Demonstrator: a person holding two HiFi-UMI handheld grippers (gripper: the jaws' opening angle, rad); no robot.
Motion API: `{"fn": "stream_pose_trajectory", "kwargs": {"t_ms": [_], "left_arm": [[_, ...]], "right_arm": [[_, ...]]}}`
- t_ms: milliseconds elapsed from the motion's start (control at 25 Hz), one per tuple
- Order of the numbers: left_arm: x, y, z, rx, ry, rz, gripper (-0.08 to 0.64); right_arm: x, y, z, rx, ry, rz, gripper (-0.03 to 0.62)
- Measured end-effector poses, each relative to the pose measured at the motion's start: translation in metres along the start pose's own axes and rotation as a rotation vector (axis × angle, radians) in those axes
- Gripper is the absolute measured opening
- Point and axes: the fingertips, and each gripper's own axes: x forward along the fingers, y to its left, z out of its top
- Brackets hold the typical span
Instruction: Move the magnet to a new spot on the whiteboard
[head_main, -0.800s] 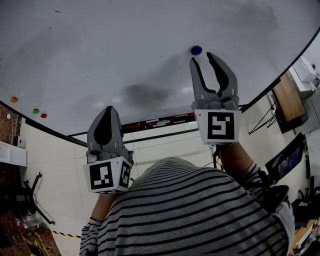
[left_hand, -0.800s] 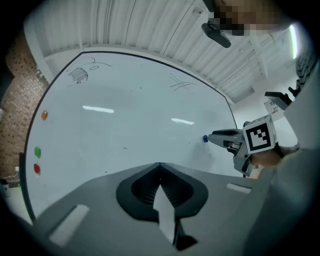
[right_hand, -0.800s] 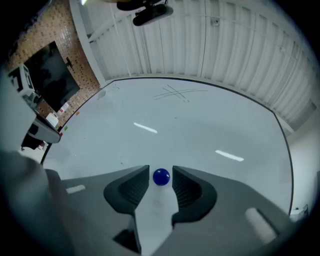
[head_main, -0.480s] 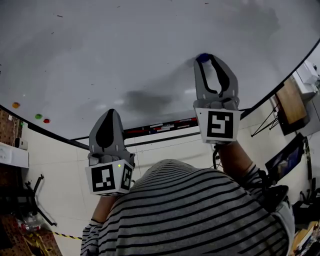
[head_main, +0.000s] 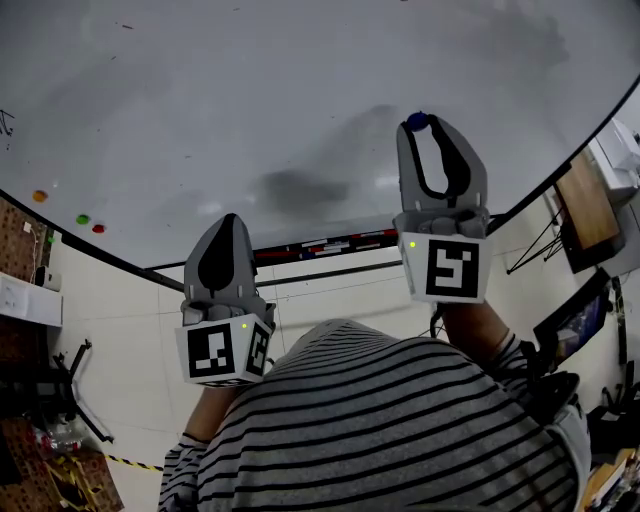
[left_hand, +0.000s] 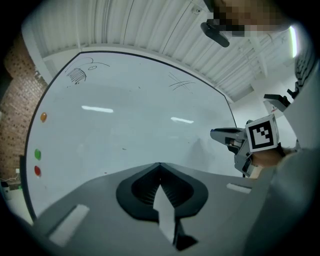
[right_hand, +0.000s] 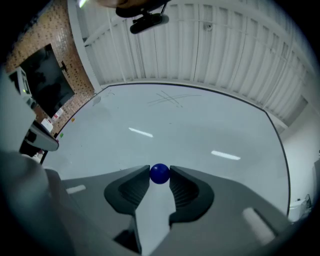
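Note:
A small round blue magnet (right_hand: 159, 173) sits on the whiteboard (head_main: 250, 110), right between the tips of my right gripper (right_hand: 159, 175). Both fingertips (right_hand: 143, 173) touch its sides, so the gripper is shut on it. The head view shows the same magnet (head_main: 417, 121) at the top of the raised right gripper (head_main: 422, 124), right of the board's middle. My left gripper (head_main: 222, 222) hangs lower and to the left, shut with nothing in it, short of the board's lower edge. In the left gripper view its jaws (left_hand: 160, 164) meet in front of the board.
An orange (head_main: 39, 196), a green (head_main: 83, 219) and a red magnet (head_main: 98, 228) sit at the board's left end. A marker tray (head_main: 320, 243) runs under the board. Faint pen scribbles (left_hand: 80, 74) mark the upper board. A wooden desk (head_main: 585, 200) stands at the right.
My right gripper has moved up to the blue magnet and now has it between its fingertips. The left gripper has stayed shut and barely moved.

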Motion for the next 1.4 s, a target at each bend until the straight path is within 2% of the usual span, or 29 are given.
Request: {"fn": "stream_pose_trajectory", "kwargs": {"t_ms": [160,400,600,760,1000,1400], "left_arm": [[-0.012,-0.023,0.003,0.013,-0.010,-0.005,0.015],[-0.034,-0.083,0.007,0.012,-0.031,-0.037,0.015],[-0.067,-0.139,0.006,0.020,-0.019,-0.069,0.015],[-0.095,-0.168,0.003,0.020,-0.024,-0.050,0.015],[-0.112,-0.180,0.007,0.015,-0.052,-0.014,0.015],[-0.113,-0.176,0.002,-0.006,-0.058,0.011,0.015]], "right_arm": [[-0.039,-0.005,0.019,0.010,-0.033,0.020,0.124],[-0.101,-0.028,0.021,0.004,-0.019,0.043,0.124],[-0.150,-0.050,0.023,0.052,0.011,0.045,0.124],[-0.187,-0.060,0.021,0.087,0.033,0.074,0.124],[-0.205,-0.064,0.015,0.140,0.071,0.109,0.124],[-0.205,-0.065,0.014,0.129,0.068,0.115,0.124]]}}
